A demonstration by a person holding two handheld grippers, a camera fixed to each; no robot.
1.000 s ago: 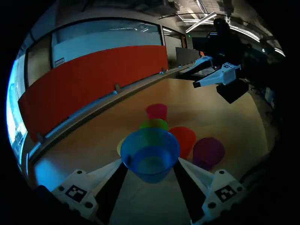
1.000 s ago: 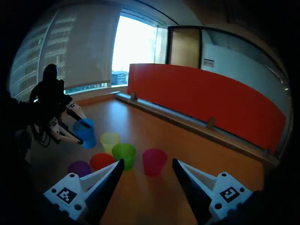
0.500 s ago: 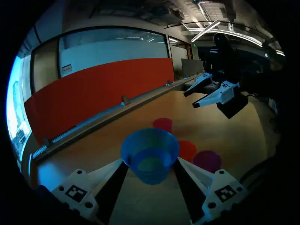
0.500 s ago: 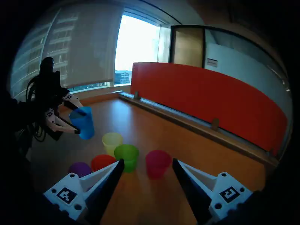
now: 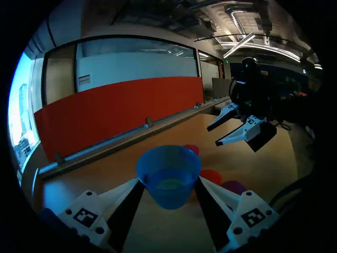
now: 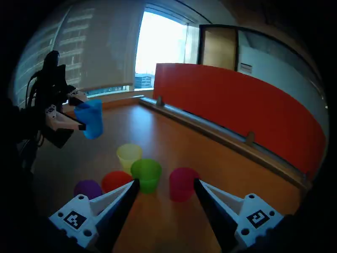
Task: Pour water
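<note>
The left gripper (image 5: pixel 168 180) is closed partway on a blue translucent plastic cup (image 5: pixel 168 175), one finger pressed to each side of its wall. The left gripper view looks down into the cup's mouth, where a level of liquid shows low in the cup. The right gripper view gives the side-on picture: the cup is held about upright in the air, well above the wooden desk (image 6: pixel 168 139) and off to one side of the cups standing there.

The right gripper view lays that group out plainly: a pale yellow plastic cup (image 6: pixel 129 156), a green plastic cup (image 6: pixel 146 173) just in front of it, a magenta plastic cup (image 6: pixel 182 183), a red plastic cup (image 6: pixel 113 180) and a purple plastic cup (image 6: pixel 86 188), close together and all upright. In the left gripper view the blue cup covers part of the group; the rims of the magenta, red and purple cups show past it.

The right gripper (image 6: pixel 165 185) is spread wide with nothing between its fingers, hovering over the desk near the green and magenta cups.

An orange partition (image 6: pixel 252 109) runs along the desk's far edge.
</note>
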